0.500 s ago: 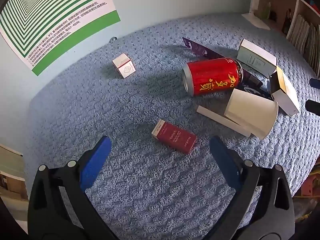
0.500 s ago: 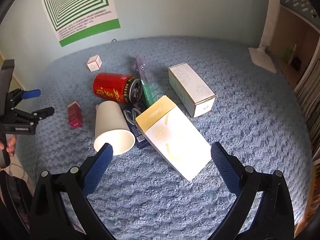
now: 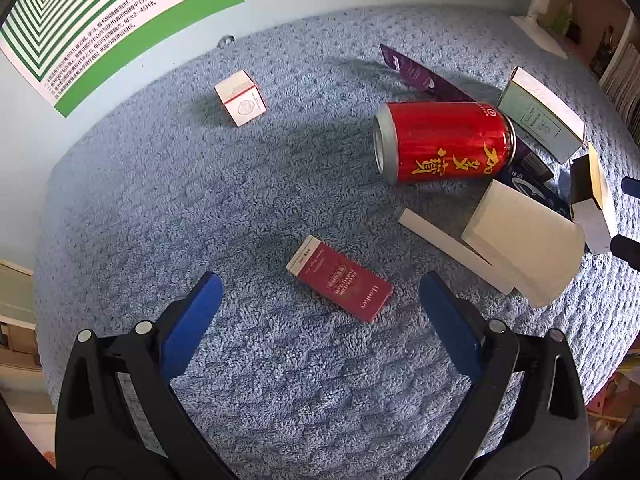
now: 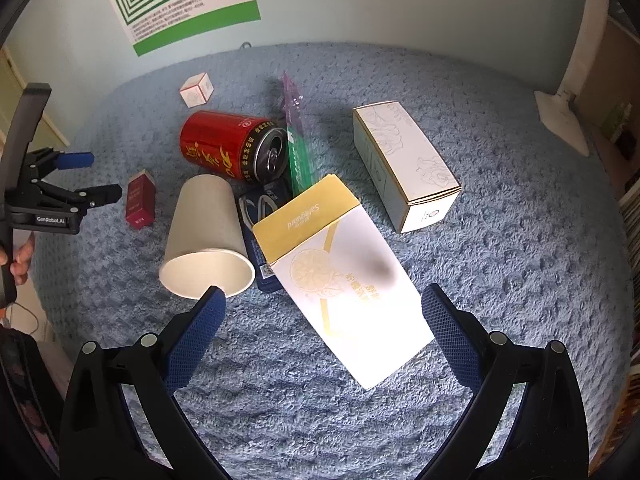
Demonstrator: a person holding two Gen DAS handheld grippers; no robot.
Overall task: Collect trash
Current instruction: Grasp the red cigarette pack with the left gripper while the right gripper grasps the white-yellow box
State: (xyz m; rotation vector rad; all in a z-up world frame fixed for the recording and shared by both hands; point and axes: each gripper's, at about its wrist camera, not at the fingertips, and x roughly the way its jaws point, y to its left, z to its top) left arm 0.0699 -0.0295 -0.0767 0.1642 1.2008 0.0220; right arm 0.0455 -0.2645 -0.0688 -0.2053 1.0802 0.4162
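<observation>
Trash lies on a blue towel-covered table (image 3: 280,380). My left gripper (image 3: 320,300) is open and empty, with a small red box (image 3: 340,282) just ahead between its fingers. It also shows in the right wrist view (image 4: 100,176). A red can (image 3: 444,142) lies on its side beyond, beside a white paper cup (image 3: 524,240) and a white strip (image 3: 444,242). My right gripper (image 4: 322,312) is open and empty over a white and yellow carton (image 4: 340,276). The cup (image 4: 204,232), the can (image 4: 232,152) and the red box (image 4: 140,200) lie to its left.
A small white cube box (image 3: 240,98) sits far left near the wall. A white rose-print box (image 4: 404,164) lies at right. A purple-green wrapper (image 4: 296,140) and a dark blue packet (image 4: 260,208) lie under the pile. Shelves (image 3: 592,20) stand at right.
Both grippers have moved slightly forward toward the trash, so the red box and the carton look closer. Nothing on the table has moved.
</observation>
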